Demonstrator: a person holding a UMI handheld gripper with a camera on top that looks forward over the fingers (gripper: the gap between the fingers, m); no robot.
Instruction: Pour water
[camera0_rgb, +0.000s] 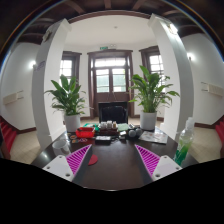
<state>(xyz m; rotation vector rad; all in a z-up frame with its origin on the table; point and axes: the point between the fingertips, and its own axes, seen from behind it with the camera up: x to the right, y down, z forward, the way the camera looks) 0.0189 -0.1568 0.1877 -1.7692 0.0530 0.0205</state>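
Note:
A green plastic bottle stands upright on the dark table, to the right of and slightly beyond my right finger. My gripper is open, its two magenta pads wide apart over the table, and nothing lies between them. A small red object rests on the table just inside the left finger, apart from it. I can make out no cup or glass.
At the table's far end lie a red box, some dark items and papers. Two potted plants stand beyond, between white pillars, with a wooden door behind.

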